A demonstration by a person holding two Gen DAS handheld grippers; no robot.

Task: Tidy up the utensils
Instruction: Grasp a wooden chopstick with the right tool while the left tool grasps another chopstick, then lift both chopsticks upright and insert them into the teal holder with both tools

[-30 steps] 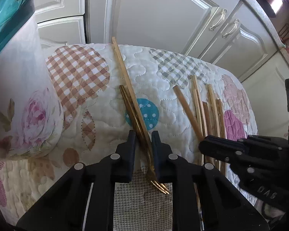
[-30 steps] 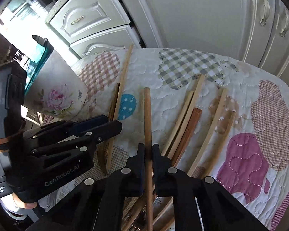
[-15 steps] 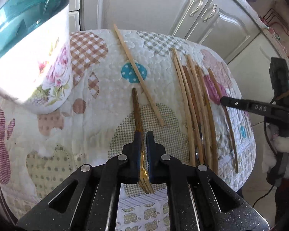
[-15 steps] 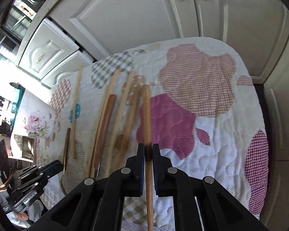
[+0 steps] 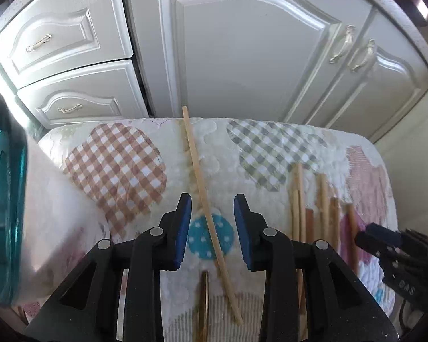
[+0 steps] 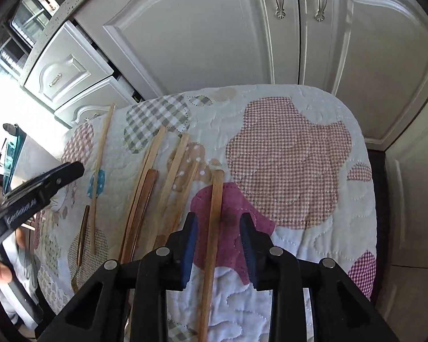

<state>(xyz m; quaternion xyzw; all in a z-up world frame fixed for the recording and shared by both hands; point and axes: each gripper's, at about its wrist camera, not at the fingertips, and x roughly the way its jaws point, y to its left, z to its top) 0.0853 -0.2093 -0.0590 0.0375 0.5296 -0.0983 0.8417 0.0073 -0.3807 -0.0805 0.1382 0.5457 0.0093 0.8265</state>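
Observation:
My left gripper [image 5: 212, 209] is open and empty above a long pale wooden stick [image 5: 202, 191] that lies on the quilted cloth [image 5: 242, 131]. A gold fork [image 5: 204, 305] lies flat under the left gripper, beside the stick. My right gripper [image 6: 219, 225] is open over a wooden-handled utensil [image 6: 215, 211] that lies on the cloth between its jaws. Several more wooden utensils [image 6: 148, 191] lie side by side left of it; they also show in the left wrist view [image 5: 314, 208]. The gold fork [image 6: 81, 239] and the long stick [image 6: 100, 159] show at the left of the right wrist view.
A floral holder with a teal rim [image 5: 11, 205] stands at the left, close to my left gripper; it also shows in the right wrist view [image 6: 14, 148]. White cabinet doors [image 5: 242, 45] and drawers [image 5: 60, 37] stand just behind the cloth-covered table.
Both grippers have opened. The left one let go of the gold fork, the right one let go of the wooden utensil; both now lie on the cloth.

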